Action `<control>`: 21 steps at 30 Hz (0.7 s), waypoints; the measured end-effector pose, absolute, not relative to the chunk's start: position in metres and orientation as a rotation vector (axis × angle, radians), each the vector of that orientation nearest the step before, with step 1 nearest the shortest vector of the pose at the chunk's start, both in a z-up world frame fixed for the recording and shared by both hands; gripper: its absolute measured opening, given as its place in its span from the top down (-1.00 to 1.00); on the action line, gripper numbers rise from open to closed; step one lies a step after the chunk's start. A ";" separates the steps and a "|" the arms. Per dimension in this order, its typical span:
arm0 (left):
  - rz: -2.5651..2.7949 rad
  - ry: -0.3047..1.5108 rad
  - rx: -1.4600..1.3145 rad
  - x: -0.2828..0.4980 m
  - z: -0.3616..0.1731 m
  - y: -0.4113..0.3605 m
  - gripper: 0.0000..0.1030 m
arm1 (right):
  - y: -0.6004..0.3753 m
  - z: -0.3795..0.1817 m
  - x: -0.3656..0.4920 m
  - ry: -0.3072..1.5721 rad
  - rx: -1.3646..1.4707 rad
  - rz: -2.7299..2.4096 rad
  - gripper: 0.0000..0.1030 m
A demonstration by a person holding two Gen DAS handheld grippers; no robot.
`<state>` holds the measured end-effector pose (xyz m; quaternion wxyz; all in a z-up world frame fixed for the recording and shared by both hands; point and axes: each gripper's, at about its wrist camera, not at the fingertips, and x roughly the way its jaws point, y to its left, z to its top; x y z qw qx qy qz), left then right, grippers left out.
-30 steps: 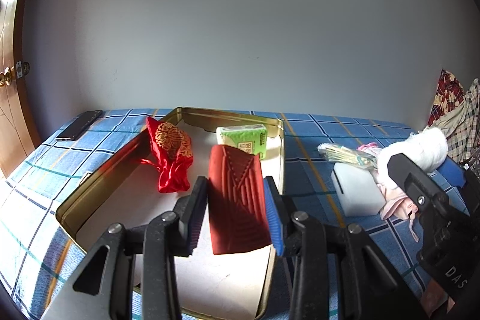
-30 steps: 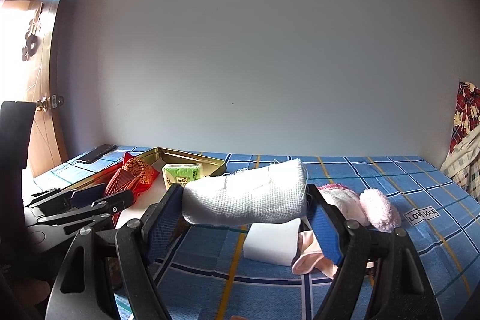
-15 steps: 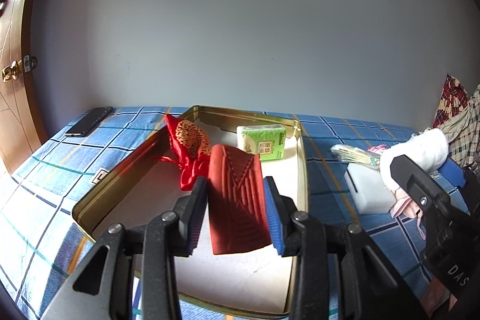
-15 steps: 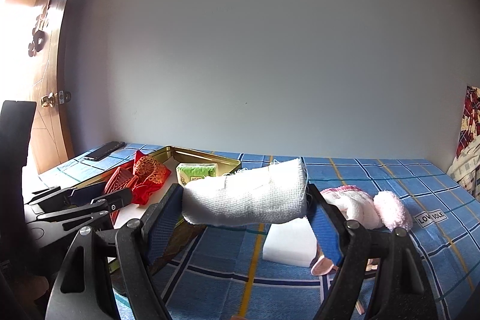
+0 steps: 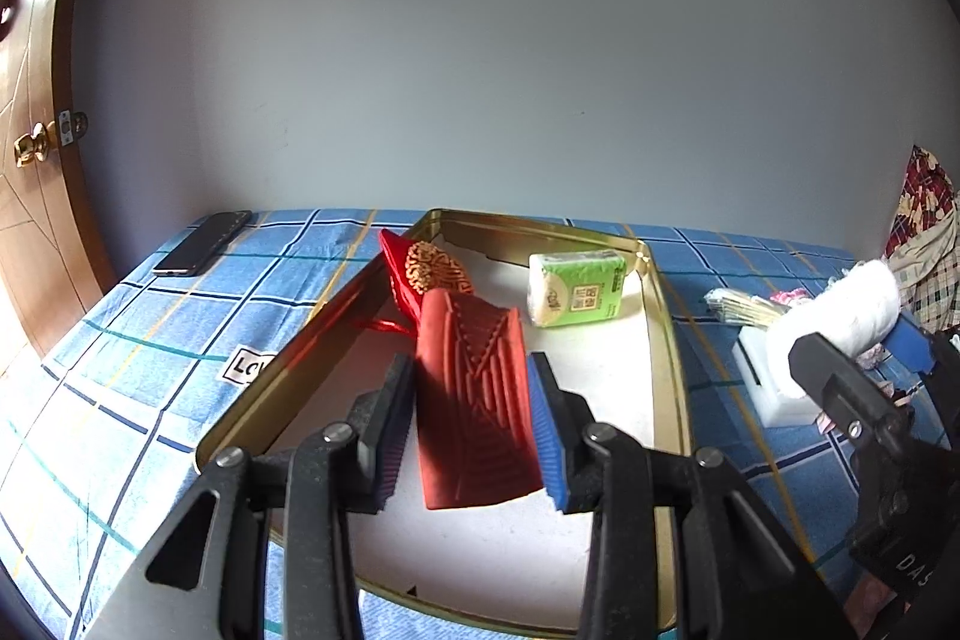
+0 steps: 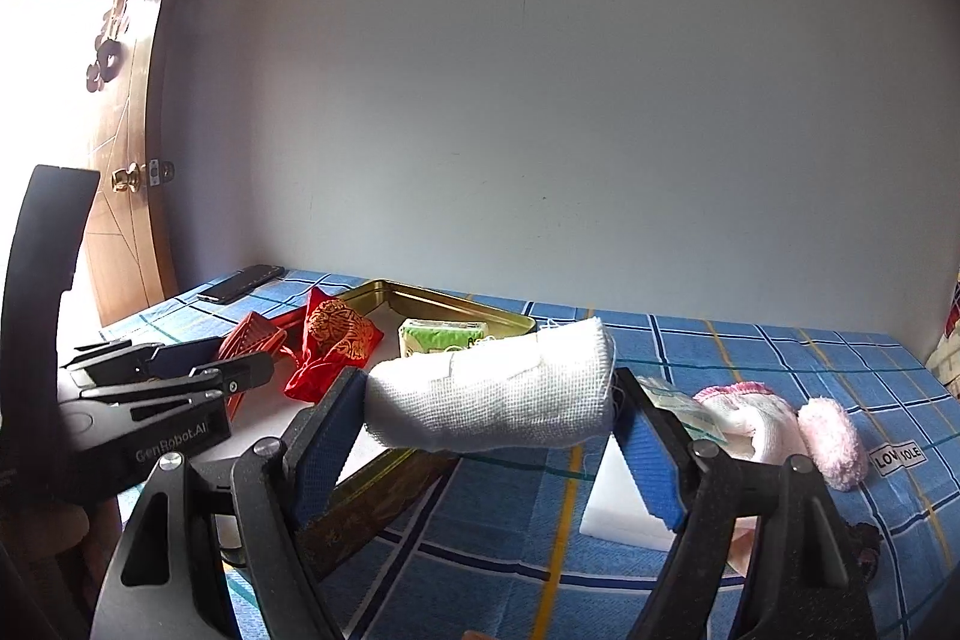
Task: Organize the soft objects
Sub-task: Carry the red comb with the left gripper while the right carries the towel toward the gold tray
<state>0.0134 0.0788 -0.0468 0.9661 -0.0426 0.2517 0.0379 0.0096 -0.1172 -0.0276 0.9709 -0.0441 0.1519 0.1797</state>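
Note:
My left gripper is shut on a ribbed red pad, held above the white floor of a gold tin tray. In the tray lie a red pouch with gold embroidery and a green tissue pack. My right gripper is shut on a rolled white cloth, gripped end to end, hanging over the tray's near edge. The same roll shows at the right of the left wrist view. The left gripper appears at the left of the right wrist view.
A white foam block, pink fluffy items and a packet of sticks lie on the blue checked bedsheet right of the tray. A black phone lies far left. Plaid cloth is heaped at the right; a wooden door stands left.
Both grippers have shifted sideways with their loads: the tray and phone sit further right in both views. The white roll now hangs nearer the tray. Both grips are unchanged.

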 end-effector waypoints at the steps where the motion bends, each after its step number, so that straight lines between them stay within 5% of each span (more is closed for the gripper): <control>1: 0.070 0.516 -0.089 0.015 -0.045 0.081 0.30 | -0.117 -0.028 0.011 0.309 -0.087 0.365 -0.59; 21: 0.006 0.644 -0.081 0.062 -0.030 0.094 0.30 | -0.111 -0.002 0.029 0.319 -0.042 0.424 -0.59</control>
